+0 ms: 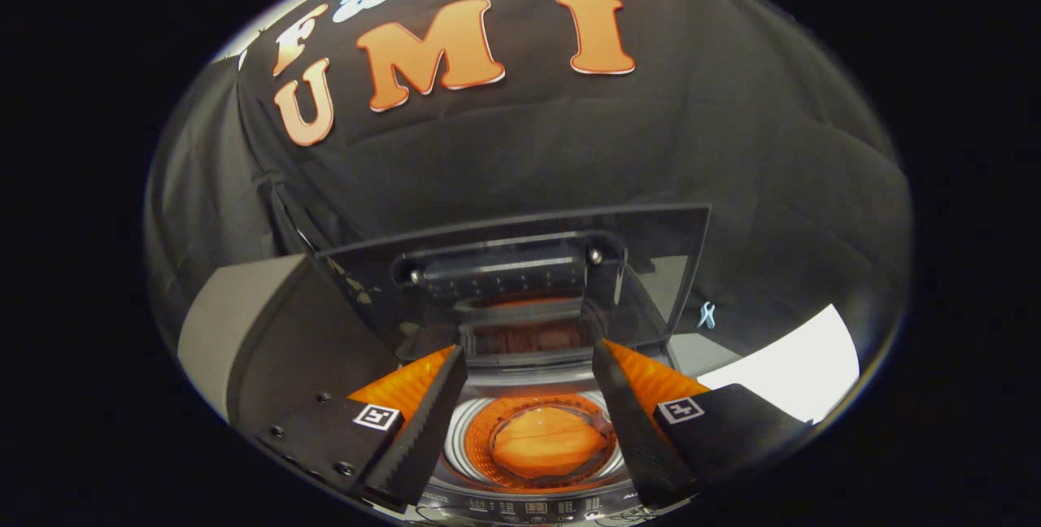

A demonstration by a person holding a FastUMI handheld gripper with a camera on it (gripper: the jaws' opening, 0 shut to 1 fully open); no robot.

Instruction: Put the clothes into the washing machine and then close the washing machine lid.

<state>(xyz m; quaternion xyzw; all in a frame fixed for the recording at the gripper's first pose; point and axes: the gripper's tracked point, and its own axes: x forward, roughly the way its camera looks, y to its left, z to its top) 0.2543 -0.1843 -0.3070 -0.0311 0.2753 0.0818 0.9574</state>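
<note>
I look down into a top-loading washing machine [455, 437] whose drum opening lies between my fingers. An orange garment [541, 442] lies bunched at the bottom of the drum. The dark glass lid [520, 267] stands raised and open just beyond the fingertips, leaning back toward the black wall. My gripper [529, 352] hovers above the drum mouth, open, with nothing between its fingers. The machine's control panel [529, 505] runs along the near rim below the fingers.
A grey slab-like surface [236, 324] stands to the left of the machine, close to the left finger. A white sheet [797, 372] lies on the right beyond the right finger. Black cloth hangs behind the lid.
</note>
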